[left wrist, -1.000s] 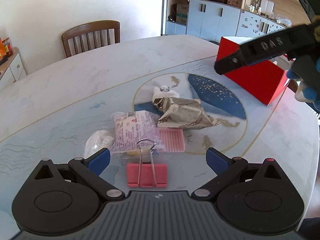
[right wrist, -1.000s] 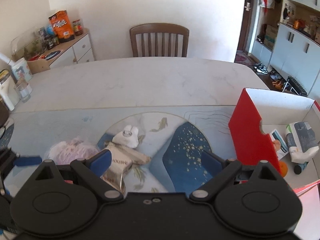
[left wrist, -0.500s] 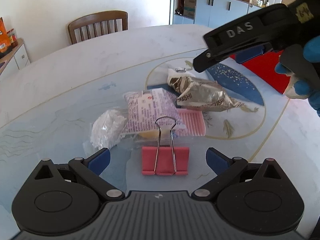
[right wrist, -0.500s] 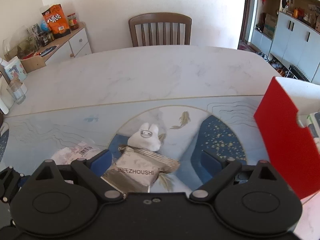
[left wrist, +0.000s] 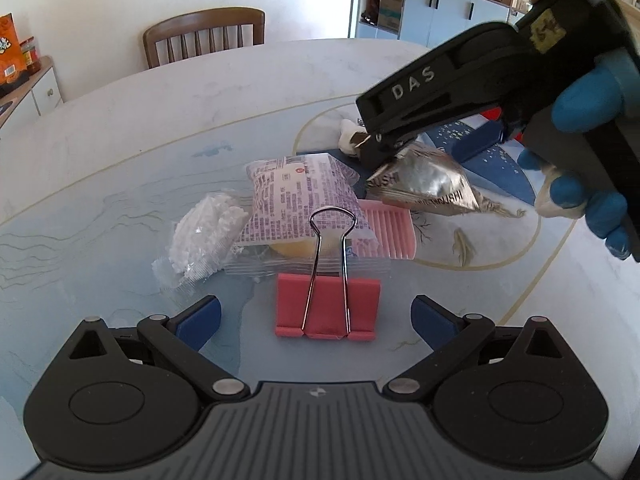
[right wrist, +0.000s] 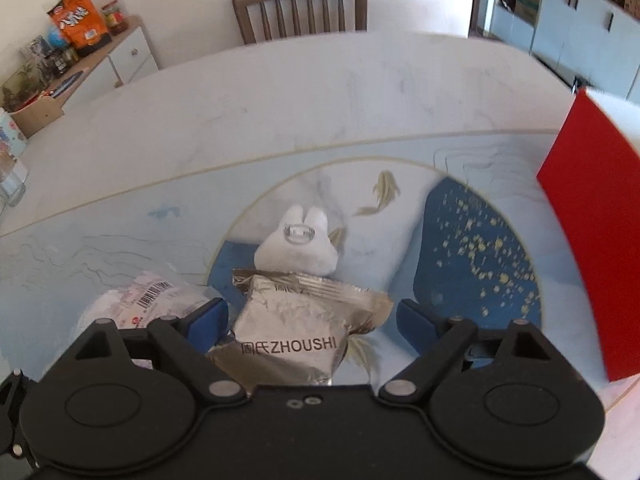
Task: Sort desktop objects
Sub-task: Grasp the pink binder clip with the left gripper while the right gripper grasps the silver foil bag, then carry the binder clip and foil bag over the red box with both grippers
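A pink binder clip [left wrist: 328, 308] lies on the table between the open fingers of my left gripper [left wrist: 316, 318]. Behind it lie a purple-printed snack packet [left wrist: 304, 200], a bag of white pellets [left wrist: 204, 232] and a pink ridged piece [left wrist: 386, 228]. A silver ZHOUSHI packet [right wrist: 292, 332] lies between the open fingers of my right gripper [right wrist: 312, 320]; it also shows in the left wrist view [left wrist: 428, 186] under my right gripper [left wrist: 404, 152]. A white rabbit-shaped object [right wrist: 298, 244] lies just beyond it.
A red box [right wrist: 592, 216] stands at the right of the table. A wooden chair [right wrist: 300, 8] stands at the far edge. A sideboard with snack bags and jars [right wrist: 76, 52] is at the back left.
My right gripper has come down and to the left, and now straddles the silver packet. My left gripper has moved closer to the binder clip.
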Demonstrator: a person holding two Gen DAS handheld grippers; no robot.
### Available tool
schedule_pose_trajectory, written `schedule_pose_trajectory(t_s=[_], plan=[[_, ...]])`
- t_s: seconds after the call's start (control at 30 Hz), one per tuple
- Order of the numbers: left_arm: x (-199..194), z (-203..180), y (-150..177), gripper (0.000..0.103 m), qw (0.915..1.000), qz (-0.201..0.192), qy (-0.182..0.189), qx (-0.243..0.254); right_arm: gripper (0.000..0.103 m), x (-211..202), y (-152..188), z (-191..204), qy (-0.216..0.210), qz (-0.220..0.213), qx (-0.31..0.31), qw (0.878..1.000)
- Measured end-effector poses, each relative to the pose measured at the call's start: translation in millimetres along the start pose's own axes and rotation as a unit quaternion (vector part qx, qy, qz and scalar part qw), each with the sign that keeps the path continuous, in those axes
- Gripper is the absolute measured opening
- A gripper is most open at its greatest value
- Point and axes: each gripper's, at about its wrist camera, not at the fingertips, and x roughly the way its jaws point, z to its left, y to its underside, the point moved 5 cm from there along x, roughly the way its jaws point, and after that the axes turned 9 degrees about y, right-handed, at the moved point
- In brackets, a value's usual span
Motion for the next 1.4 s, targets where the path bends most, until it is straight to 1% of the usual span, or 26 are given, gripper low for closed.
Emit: schedule_pose_trajectory(t_s=[0.07, 0.13, 0.2, 0.27, 0.33, 0.4, 0.47, 0.5, 0.6, 0.67, 0.7, 0.77, 0.83, 0.97, 1.0, 1.2, 1.4], plan=[[-0.3, 0.2, 0.4, 0.101, 1.0000, -0.001, 0.001, -0.001, 0.087, 5.6, 1.9, -1.6, 0.005, 0.011, 0.010, 1.000], [0.0, 0.1, 0.3, 0.100, 1.0000, -0.002, -0.001, 0.000, 0.085, 9.9, 5.1, -3.1, 0.009, 0.019, 0.012, 1.000], [-0.1, -1.2, 0.9, 0.098, 1.0000, -0.003, -0.004, 0.005, 0.085, 13.2, 8.4, -5.4, 0.011, 0.025, 0.016, 0.999], [-0.4, -3.1, 1.3, 0.095, 0.9999, -0.004, -0.004, 0.011, 0.085, 13.4, 10.8, -7.3, 0.012, 0.021, 0.018, 1.000], [-0.6, -5.2, 1.0, 0.089, 0.9998, -0.004, -0.008, 0.019, 0.084, 12.8, 12.1, -7.2, 0.014, 0.019, 0.014, 1.000], [-1.0, -6.8, 0.9, 0.086, 0.9997, -0.003, -0.011, 0.023, 0.083, 11.7, 12.4, -8.2, 0.014, 0.017, 0.014, 1.000], [-2.1, -8.3, 1.5, 0.084, 0.9996, -0.003, -0.012, 0.024, 0.079, 9.9, 14.3, -8.7, 0.015, 0.015, 0.010, 1.000], [-2.7, -8.8, 1.5, 0.081, 0.9996, -0.004, -0.012, 0.024, 0.078, 9.0, 15.3, -8.8, 0.017, 0.014, 0.006, 1.000], [-3.4, -11.3, 0.7, 0.075, 0.9996, -0.003, -0.011, 0.027, 0.070, 6.8, 17.4, -9.1, 0.020, 0.012, -0.003, 1.000], [-3.4, -12.3, -0.9, 0.073, 0.9996, -0.002, -0.011, 0.026, 0.062, 5.5, 18.4, -9.9, 0.019, 0.012, -0.006, 1.000], [-2.9, -12.4, -1.5, 0.071, 0.9996, -0.001, -0.012, 0.025, 0.060, 5.1, 18.7, -10.3, 0.017, 0.011, -0.007, 1.000], [-3.3, -13.5, -2.3, 0.067, 0.9996, 0.000, -0.011, 0.025, 0.058, 3.6, 20.0, -11.8, 0.014, 0.014, -0.009, 1.000], [-3.7, -14.3, -3.8, 0.060, 0.9996, 0.000, -0.011, 0.025, 0.058, 1.8, 21.9, -13.9, 0.014, 0.016, -0.009, 1.000], [-3.7, -14.5, -5.4, 0.053, 0.9996, 0.001, -0.015, 0.022, 0.057, -3.1, 28.4, -21.2, 0.014, 0.022, -0.012, 1.000], [-3.9, -15.1, -6.0, 0.048, 0.9997, 0.001, -0.016, 0.021, 0.057, -3.9, 30.0, -22.9, 0.013, 0.023, -0.012, 1.000], [-6.6, -20.5, -3.3, 0.048, 0.9997, 0.005, -0.021, 0.012, 0.055, -11.7, 42.3, -35.2, 0.005, 0.030, -0.016, 0.999], [-12.4, -28.0, 3.8, 0.048, 0.9997, 0.014, -0.020, -0.004, 0.054, -20.3, 55.2, -44.5, -0.008, 0.037, -0.044, 0.998]])
